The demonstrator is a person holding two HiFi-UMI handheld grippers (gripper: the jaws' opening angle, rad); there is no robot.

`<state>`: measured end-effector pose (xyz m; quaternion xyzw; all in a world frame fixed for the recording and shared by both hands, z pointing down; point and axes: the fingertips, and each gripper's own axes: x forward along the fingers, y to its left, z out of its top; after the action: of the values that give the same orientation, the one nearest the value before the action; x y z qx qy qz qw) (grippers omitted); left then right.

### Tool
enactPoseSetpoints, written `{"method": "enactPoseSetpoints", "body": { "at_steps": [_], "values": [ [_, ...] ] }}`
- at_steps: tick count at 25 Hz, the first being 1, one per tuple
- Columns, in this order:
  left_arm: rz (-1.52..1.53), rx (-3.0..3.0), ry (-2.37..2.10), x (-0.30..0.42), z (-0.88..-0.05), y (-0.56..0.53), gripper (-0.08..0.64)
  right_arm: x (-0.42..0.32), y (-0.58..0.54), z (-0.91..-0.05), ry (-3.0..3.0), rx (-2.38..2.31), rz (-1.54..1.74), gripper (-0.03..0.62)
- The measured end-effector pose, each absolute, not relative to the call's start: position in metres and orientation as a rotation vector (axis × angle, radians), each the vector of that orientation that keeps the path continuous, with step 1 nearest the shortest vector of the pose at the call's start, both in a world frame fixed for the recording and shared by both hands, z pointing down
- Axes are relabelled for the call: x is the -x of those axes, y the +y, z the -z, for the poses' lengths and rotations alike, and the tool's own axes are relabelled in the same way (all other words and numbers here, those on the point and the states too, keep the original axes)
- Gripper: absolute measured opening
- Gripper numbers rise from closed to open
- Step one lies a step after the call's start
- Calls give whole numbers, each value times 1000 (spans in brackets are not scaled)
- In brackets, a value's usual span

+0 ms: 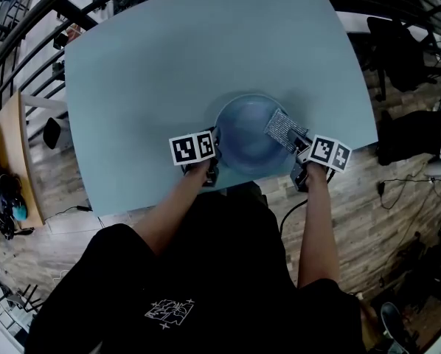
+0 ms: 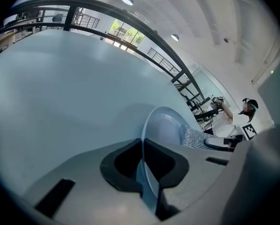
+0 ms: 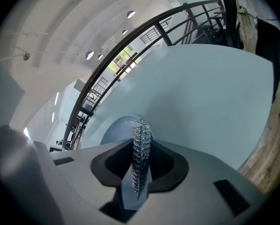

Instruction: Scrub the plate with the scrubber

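A blue plate [image 1: 244, 135] rests near the front edge of the pale blue table [image 1: 169, 72]. My left gripper [image 1: 213, 153] is shut on the plate's left rim; in the left gripper view the plate [image 2: 165, 125] runs edge-on between the jaws of the left gripper [image 2: 147, 172]. My right gripper [image 1: 300, 150] is shut on a silvery mesh scrubber [image 1: 283, 127] that lies over the plate's right rim. In the right gripper view the scrubber [image 3: 141, 156] stands upright between the jaws of the right gripper [image 3: 139, 172], with the plate [image 3: 116, 128] behind it.
The table's front edge [image 1: 228, 190] runs just under both grippers. Wooden floor [image 1: 397, 220] lies beyond it. Dark chairs [image 1: 397, 50] stand to the right, and a wooden bench [image 1: 14, 161] with clutter stands at the left. A railing [image 1: 29, 13] curves round the back.
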<state>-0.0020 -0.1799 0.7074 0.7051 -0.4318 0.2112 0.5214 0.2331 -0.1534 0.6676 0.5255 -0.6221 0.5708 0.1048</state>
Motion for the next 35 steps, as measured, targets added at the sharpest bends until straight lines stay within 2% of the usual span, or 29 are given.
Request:
{"method": "enactPoseSetpoints", "body": {
  "at_steps": [15, 35],
  "values": [
    [-512, -1703, -1027, 4, -706, -181, 23, -221, -94, -669, -1826, -1517, -1732, 84],
    [-512, -1744, -946, 6, -704, -176, 23, -137, -104, -672, -1913, -1380, -1715, 84]
  ]
}}
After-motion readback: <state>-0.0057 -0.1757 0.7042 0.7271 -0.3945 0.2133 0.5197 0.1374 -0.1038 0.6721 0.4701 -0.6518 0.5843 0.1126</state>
